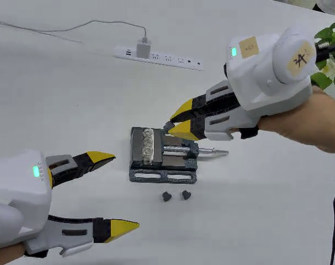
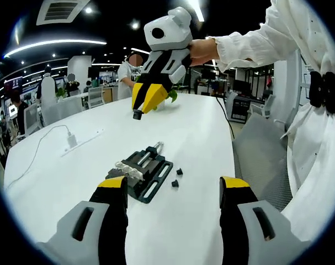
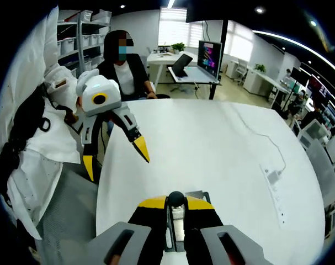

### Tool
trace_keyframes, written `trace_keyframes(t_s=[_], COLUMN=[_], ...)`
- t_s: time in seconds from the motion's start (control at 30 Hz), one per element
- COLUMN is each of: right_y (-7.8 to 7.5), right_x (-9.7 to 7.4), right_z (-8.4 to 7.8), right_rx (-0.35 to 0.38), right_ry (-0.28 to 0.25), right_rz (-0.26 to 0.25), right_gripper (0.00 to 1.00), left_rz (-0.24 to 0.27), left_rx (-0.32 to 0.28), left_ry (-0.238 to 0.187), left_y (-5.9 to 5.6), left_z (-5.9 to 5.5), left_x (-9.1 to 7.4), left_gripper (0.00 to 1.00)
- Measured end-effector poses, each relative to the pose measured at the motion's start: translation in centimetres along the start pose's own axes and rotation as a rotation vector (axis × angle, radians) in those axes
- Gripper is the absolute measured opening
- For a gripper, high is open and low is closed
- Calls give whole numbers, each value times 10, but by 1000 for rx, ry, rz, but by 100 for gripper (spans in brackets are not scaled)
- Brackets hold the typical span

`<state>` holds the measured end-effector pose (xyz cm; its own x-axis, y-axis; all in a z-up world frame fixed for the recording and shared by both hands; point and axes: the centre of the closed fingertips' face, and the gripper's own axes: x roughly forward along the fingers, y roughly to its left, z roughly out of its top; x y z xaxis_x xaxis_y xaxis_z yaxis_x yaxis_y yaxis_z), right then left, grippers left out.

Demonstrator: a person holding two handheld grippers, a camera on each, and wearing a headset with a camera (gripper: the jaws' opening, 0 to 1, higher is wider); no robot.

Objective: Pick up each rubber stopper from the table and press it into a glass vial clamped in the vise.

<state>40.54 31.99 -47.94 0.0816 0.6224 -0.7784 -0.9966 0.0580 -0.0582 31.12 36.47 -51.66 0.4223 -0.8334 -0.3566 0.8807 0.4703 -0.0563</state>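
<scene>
Right gripper view: round black stopper [image 3: 176, 197] in right hand-held gripper [image 3: 176, 203]

You are working in a big open-plan office: your white table [image 1: 73, 94] carries a power strip [image 1: 159, 57] with a charger plugged in, and beyond it stand desks [image 3: 163, 55] with a monitor [image 3: 209, 55] and a laptop [image 3: 181, 64]. To one side you have shelves [image 3: 95, 25] stacked with storage bins, a potted plant [image 1: 330, 38] sits at the table's edge, and overhead a dark ceiling carries a light strip [image 2: 51, 45] and an air vent [image 2: 59, 9]. Another person [image 2: 125, 77] stands among the desks.
</scene>
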Motion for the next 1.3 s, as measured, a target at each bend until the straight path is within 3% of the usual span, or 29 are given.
trace_keyframes(t_s=[0.4, 0.87, 1.3], right_y=[-28, -38, -40], right_x=[39, 78, 91], right_z=[-17, -41, -52], right_rx=[-24, -35, -29], right_ry=[94, 168, 204], right_rz=[18, 37, 54], right_gripper=[6, 5, 5], left_rz=[21, 26, 35], left_rx=[-31, -50, -73], left_ry=[-3, -10, -18], left_y=[4, 3, 5], left_z=[-8, -11, -14], left_x=[-3, 3, 1], left_gripper=[70, 70, 70])
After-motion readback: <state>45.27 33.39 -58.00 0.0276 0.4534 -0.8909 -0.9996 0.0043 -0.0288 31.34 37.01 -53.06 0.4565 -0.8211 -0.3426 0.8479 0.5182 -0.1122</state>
